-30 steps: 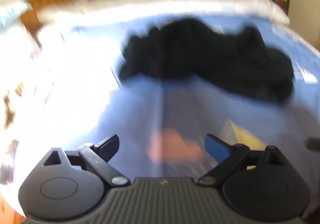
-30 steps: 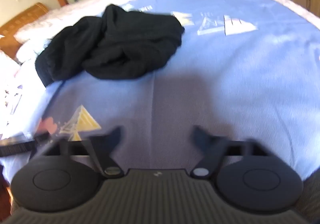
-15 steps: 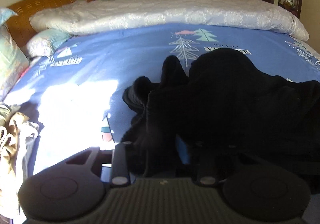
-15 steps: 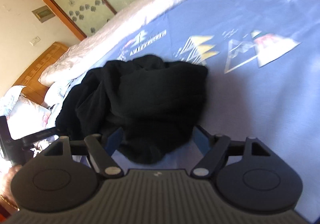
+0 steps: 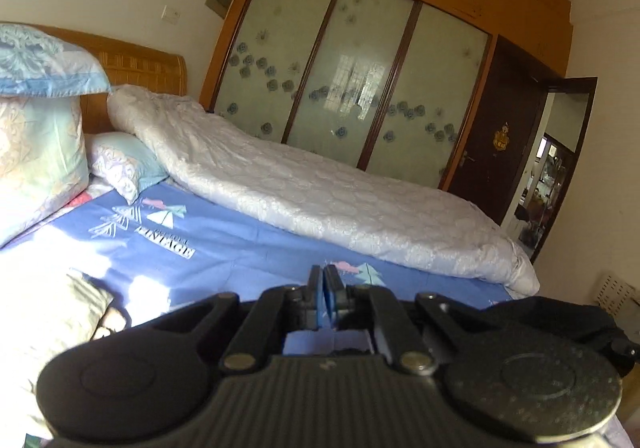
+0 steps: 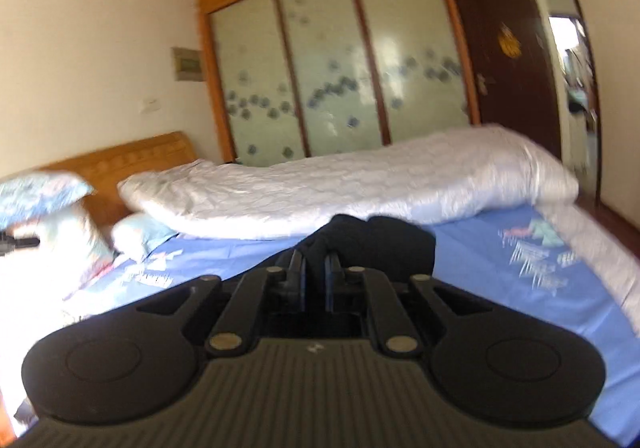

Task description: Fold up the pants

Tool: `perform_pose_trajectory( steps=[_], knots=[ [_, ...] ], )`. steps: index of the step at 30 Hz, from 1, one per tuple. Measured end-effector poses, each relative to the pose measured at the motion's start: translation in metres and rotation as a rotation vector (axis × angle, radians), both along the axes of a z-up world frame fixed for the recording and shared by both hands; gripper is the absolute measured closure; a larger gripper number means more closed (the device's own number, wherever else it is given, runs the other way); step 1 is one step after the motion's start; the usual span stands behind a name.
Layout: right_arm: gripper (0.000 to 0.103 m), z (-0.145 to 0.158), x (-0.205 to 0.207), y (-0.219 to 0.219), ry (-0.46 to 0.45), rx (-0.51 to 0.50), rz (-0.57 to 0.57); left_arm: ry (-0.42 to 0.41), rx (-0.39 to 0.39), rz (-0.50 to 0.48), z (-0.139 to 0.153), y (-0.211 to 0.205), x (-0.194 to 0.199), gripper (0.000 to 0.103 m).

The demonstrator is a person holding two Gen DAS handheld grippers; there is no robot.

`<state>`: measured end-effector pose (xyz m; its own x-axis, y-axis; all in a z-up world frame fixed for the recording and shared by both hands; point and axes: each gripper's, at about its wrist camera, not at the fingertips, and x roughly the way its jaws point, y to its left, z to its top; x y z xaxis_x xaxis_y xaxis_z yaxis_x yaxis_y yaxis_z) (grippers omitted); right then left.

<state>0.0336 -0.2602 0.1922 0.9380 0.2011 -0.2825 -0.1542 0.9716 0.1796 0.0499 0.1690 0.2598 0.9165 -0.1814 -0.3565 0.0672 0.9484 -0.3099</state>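
The black pants (image 6: pixel 380 244) show only in the right wrist view, as a bunched lump just past the fingertips, lifted against the white quilt. My right gripper (image 6: pixel 316 276) has its jaws closing, and the pads press on black cloth held between them. My left gripper (image 5: pixel 325 294) is shut, blue pads together, and no cloth shows past or below the tips. A dark shape (image 5: pixel 560 316) lies by its right side; I cannot tell what it is. Both grippers hang above the blue printed bedsheet (image 5: pixel 240 236) and point almost level.
A rolled white quilt (image 5: pixel 340 200) runs along the far side of the bed. Pillows (image 5: pixel 36 152) are stacked at the left by the wooden headboard (image 5: pixel 140 68). Behind stand a wardrobe with frosted sliding doors (image 5: pixel 352 88) and an open dark door (image 5: pixel 500 136). Pale fabric (image 5: pixel 48 312) lies near left.
Both grippers rose off the bed and tipped up toward the wardrobe. The left jaws went fully shut. The right jaws closed on the black pants, which came up with them.
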Motion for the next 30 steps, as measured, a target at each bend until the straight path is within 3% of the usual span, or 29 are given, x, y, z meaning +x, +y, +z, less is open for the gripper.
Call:
perform_pose_trajectory(
  steps=[1,3,4,5,7,11,12,14,16,20,22,24,28,29,30],
  knots=[
    [0.086,-0.010,-0.015,-0.005,0.024,0.000,0.016,0.042,0.002,-0.016,-0.011,0.001,-0.003,0.100],
    [0.070,-0.042,-0.046,-0.015,0.084,0.008,-0.003,0.147,0.021,-0.041,-0.049,-0.004,-0.009,0.097],
    [0.052,-0.059,-0.058,-0.024,0.121,-0.005,-0.048,0.196,0.033,-0.053,-0.066,-0.006,-0.011,0.088],
    [0.043,-0.077,-0.070,-0.030,0.160,-0.026,-0.119,0.253,0.041,-0.056,-0.081,-0.012,-0.005,0.072],
    [0.043,-0.107,-0.077,-0.053,0.254,-0.025,-0.242,0.350,0.040,-0.081,-0.111,-0.026,0.009,0.052],
    [0.043,-0.132,-0.105,-0.077,0.344,0.123,-0.360,0.429,0.089,-0.151,-0.151,-0.071,0.046,0.051],
    [0.043,-0.129,-0.109,-0.076,0.344,0.147,-0.375,0.429,0.096,-0.175,-0.165,-0.081,0.050,0.049],
    [0.042,-0.123,-0.106,-0.077,0.343,0.176,-0.398,0.421,0.136,-0.182,-0.177,-0.102,0.071,0.025],
    [0.040,-0.113,-0.100,-0.070,0.334,0.200,-0.406,0.393,0.187,-0.171,-0.188,-0.122,0.086,0.009],
    [0.036,-0.130,-0.082,-0.082,0.345,0.252,-0.395,0.413,0.240,-0.188,-0.217,-0.141,0.127,0.003],
    [0.036,-0.140,-0.067,-0.087,0.362,0.271,-0.390,0.448,0.253,-0.206,-0.232,-0.146,0.141,0.004],
    [0.036,-0.153,-0.052,-0.093,0.383,0.306,-0.388,0.472,0.265,-0.203,-0.246,-0.151,0.151,0.014],
    [0.036,-0.184,-0.018,-0.102,0.439,0.418,-0.384,0.475,0.220,-0.212,-0.251,-0.154,0.150,0.059],
    [0.038,-0.191,-0.009,-0.102,0.465,0.448,-0.373,0.467,0.237,-0.200,-0.247,-0.154,0.147,0.084],
    [0.043,-0.198,0.000,-0.100,0.496,0.476,-0.346,0.468,0.244,-0.197,-0.240,-0.150,0.144,0.086]
  ],
)
